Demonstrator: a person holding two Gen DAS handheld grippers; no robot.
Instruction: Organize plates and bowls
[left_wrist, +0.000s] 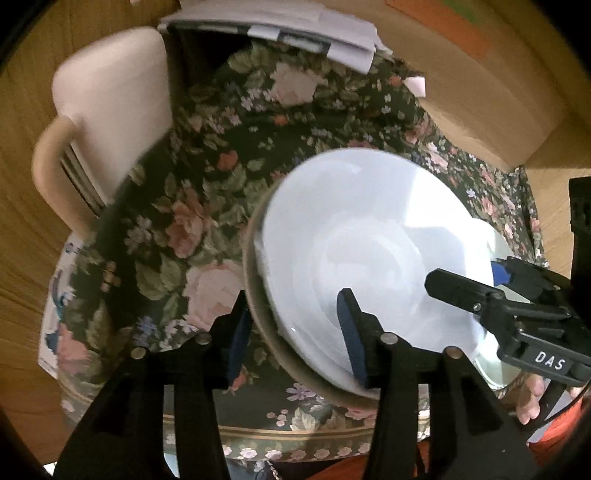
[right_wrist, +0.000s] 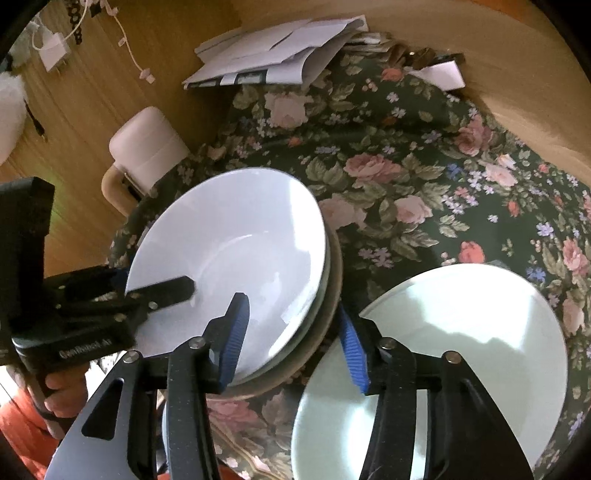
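Note:
A white bowl (left_wrist: 362, 236) tops a stack with a tan plate (left_wrist: 258, 325) at the bottom, on the floral tablecloth (left_wrist: 207, 192). My left gripper (left_wrist: 295, 336) is open and straddles the stack's near-left rim, one pad inside the bowl, the other outside. My right gripper (right_wrist: 293, 349) is open too and straddles the opposite rim of the bowl (right_wrist: 229, 243), its pads off it. Each gripper shows in the other's view: right gripper (left_wrist: 461, 275), left gripper (right_wrist: 155, 280). A second white plate (right_wrist: 461, 332) lies alone to the right.
A white object with a tan curved handle (right_wrist: 147, 144) stands at the table's far-left edge. Loose papers (right_wrist: 280, 51) lie at the far edge. A tan box (left_wrist: 480, 96) borders the cloth on the right. A charger and cable (right_wrist: 55, 51) lie on the wooden floor.

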